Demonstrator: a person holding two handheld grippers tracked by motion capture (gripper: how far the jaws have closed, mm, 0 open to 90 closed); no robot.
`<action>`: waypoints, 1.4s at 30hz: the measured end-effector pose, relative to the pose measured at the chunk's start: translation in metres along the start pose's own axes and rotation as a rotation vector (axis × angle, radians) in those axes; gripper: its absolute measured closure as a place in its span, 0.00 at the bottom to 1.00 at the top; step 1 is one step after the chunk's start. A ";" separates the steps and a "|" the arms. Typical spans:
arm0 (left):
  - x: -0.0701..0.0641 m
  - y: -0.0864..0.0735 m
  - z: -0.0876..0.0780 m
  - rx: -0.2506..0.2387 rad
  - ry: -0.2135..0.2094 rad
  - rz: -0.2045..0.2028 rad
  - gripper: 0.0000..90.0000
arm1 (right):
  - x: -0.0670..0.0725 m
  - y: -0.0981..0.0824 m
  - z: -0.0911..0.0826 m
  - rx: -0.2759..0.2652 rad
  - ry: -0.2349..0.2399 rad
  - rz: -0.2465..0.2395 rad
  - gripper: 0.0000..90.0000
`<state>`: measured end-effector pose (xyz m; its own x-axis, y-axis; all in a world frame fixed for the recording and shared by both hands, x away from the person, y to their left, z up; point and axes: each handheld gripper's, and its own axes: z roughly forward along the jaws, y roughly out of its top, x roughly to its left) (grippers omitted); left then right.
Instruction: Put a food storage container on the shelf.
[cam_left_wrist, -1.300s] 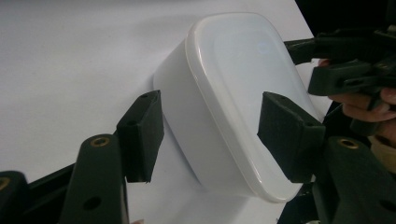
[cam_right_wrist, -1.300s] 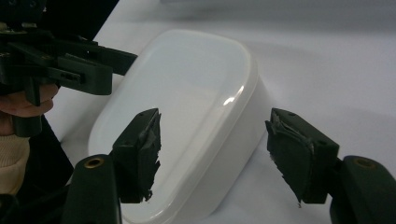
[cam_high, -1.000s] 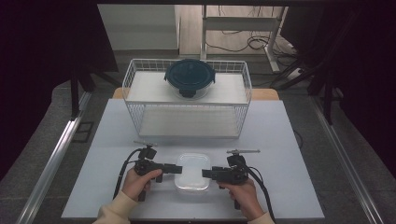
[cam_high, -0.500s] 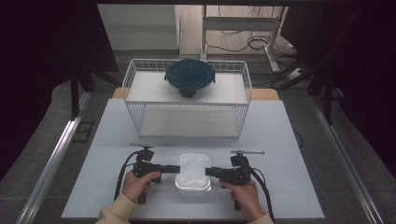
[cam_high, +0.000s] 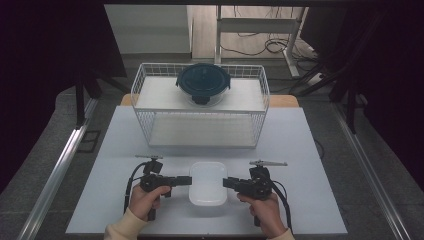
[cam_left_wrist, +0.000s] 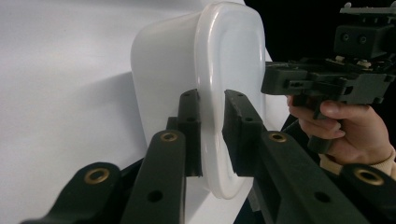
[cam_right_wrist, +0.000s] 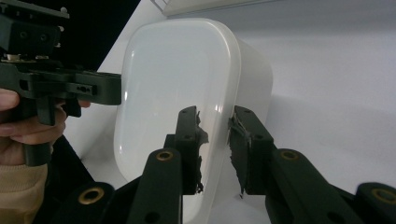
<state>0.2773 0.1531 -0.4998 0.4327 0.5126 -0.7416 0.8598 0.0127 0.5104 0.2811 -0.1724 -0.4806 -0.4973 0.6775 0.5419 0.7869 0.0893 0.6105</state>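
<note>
A white rectangular container (cam_high: 208, 182) with a white lid lies on the pale table near its front edge. My left gripper (cam_high: 189, 180) comes at it from the left. In the left gripper view (cam_left_wrist: 212, 135) its jaws have just been closing and pinch the lid's rim (cam_left_wrist: 229, 56). From the right comes my right gripper (cam_high: 225, 183). Its jaws (cam_right_wrist: 214, 140) have also just been closing, and the pads press on the rim of the container (cam_right_wrist: 173, 79) at the opposite end. Each view shows the other hand's gripper (cam_left_wrist: 280, 81) (cam_right_wrist: 112, 88) at the far end.
A white wire basket (cam_high: 200, 125) stands at the back of the table (cam_high: 310, 150). A dark blue round lidded container (cam_high: 202, 82) sits on its top shelf. Bare table lies between the basket and the white container.
Both grippers' jaws have closed in on the two ends of the white container. Hands and container have hardly moved.
</note>
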 end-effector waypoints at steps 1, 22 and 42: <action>0.000 0.000 0.000 0.000 0.000 0.000 0.88 | 0.000 0.000 -0.001 0.000 -0.003 -0.008 0.82; -0.014 0.003 -0.009 -0.033 0.014 0.076 0.88 | 0.012 0.006 -0.012 -0.040 0.002 -0.082 0.86; -0.057 0.035 -0.044 -0.096 0.026 0.210 0.88 | 0.042 0.042 -0.039 -0.120 0.029 -0.184 0.87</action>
<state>0.2714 0.1619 -0.4209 0.5913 0.5343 -0.6041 0.7215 -0.0158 0.6923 0.2783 -0.1686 -0.4096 -0.6400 0.6366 0.4302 0.6338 0.1209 0.7640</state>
